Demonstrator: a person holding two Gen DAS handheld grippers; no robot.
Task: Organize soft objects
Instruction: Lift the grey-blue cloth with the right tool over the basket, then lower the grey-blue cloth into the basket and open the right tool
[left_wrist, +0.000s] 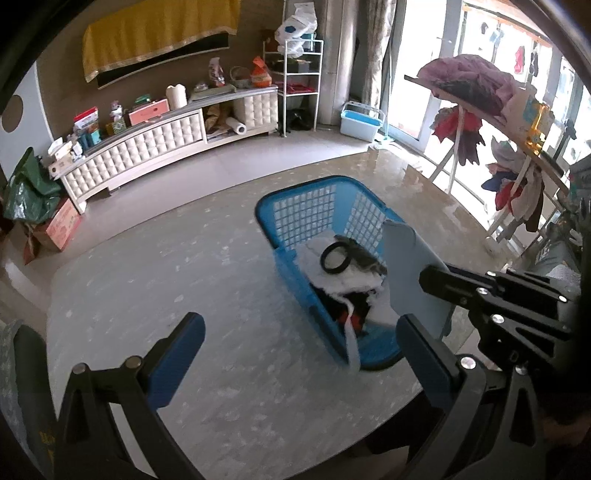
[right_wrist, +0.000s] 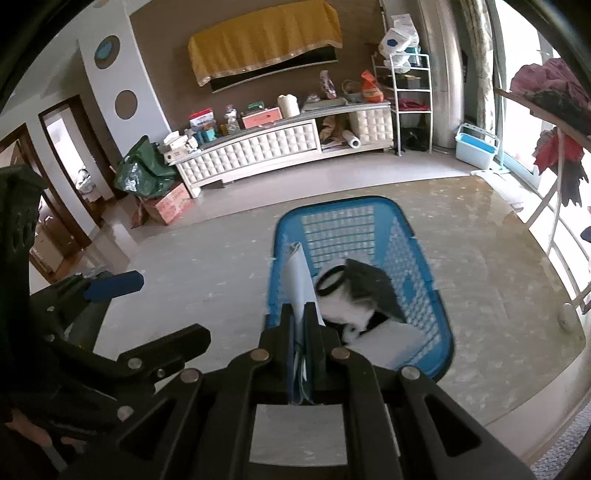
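Right gripper (right_wrist: 303, 328) pinching a flat pale-blue piece (right_wrist: 300, 280), jaws pressed tight on it, held just above the near rim of the blue basket (right_wrist: 441, 325); left gripper (left_wrist: 295, 339) spread and empty, just beside and short of that basket on the grey table (left_wrist: 147, 266). Looks like the drop-in step: carry forward over the basket, lower, then release. Already inside, ahead of the pinched piece: white fluffy cloth (right_wrist: 343, 306), a dark grey piece (right_wrist: 373, 284), a black ring (right_wrist: 330, 280) on top.

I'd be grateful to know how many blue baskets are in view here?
1: the blue basket stands on the grey table, holding white and dark cloth. A paler blue tub by the window isn't a basket.
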